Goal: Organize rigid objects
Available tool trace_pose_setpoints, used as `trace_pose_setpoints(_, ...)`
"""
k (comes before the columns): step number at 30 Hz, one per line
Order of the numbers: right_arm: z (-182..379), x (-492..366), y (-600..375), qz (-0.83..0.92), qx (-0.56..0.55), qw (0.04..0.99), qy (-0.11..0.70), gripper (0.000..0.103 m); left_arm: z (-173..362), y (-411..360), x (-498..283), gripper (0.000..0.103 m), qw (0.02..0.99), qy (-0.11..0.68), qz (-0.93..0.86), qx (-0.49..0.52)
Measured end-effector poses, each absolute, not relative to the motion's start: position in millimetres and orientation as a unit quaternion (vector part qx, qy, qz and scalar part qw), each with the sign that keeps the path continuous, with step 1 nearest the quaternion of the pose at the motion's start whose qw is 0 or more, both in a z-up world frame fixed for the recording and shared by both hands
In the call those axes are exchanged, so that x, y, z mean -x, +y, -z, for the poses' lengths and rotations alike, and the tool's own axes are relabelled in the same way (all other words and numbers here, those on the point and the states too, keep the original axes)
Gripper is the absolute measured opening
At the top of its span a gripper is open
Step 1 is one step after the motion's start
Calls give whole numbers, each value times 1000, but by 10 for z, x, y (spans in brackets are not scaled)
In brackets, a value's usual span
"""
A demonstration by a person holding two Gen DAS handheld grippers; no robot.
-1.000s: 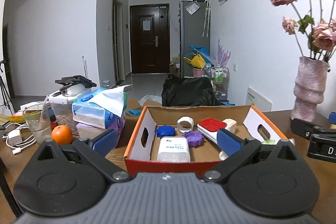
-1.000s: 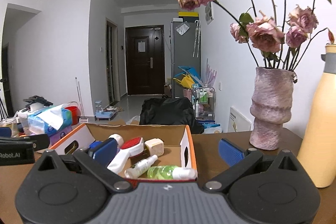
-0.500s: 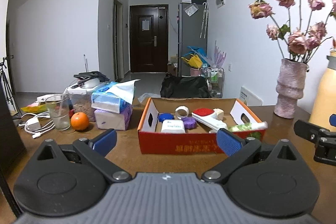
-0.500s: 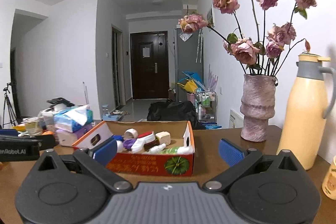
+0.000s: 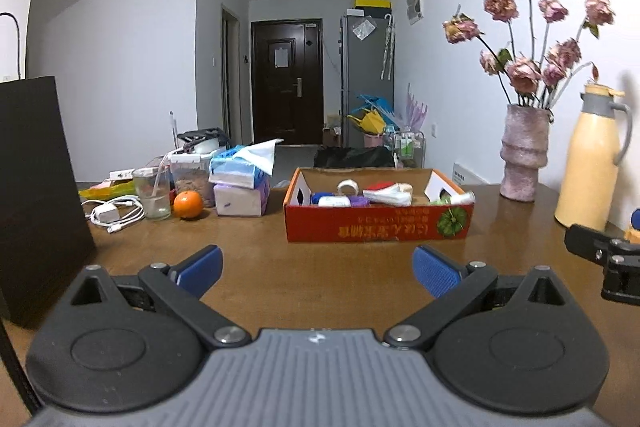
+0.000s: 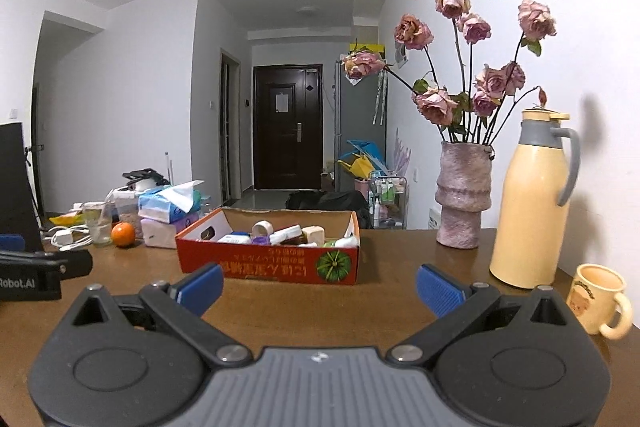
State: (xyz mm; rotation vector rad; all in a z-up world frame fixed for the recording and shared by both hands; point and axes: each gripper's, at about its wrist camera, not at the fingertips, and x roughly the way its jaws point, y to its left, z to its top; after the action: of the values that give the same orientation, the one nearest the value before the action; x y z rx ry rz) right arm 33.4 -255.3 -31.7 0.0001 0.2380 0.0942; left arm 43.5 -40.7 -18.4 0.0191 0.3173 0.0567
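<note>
Ahead of left gripper (image 5: 316,273), red box (image 5: 378,227), well apart, gripper empty

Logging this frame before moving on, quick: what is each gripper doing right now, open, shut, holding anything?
Left gripper: open, holding nothing, above the table.
Right gripper: open, holding nothing.

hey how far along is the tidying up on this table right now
Looks done: small bottles, caps and a tape roll sit in the red box. In hand: nothing; left gripper and right gripper are both open and empty, short of the box. Possibly left: the orange, charger and cup on the table.
</note>
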Motion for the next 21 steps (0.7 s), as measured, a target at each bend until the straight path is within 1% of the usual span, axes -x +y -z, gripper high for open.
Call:
trace_pose_setpoints(9, 338, 139, -2601, -42, 4, 994, 106, 103, 273, -411, 4, 103, 987, 160, -23, -11)
trace_pose_setpoints(21, 331, 313, -2664, -43, 0, 994, 97, 103, 253, -457, 154, 103, 988, 152, -23, -15)
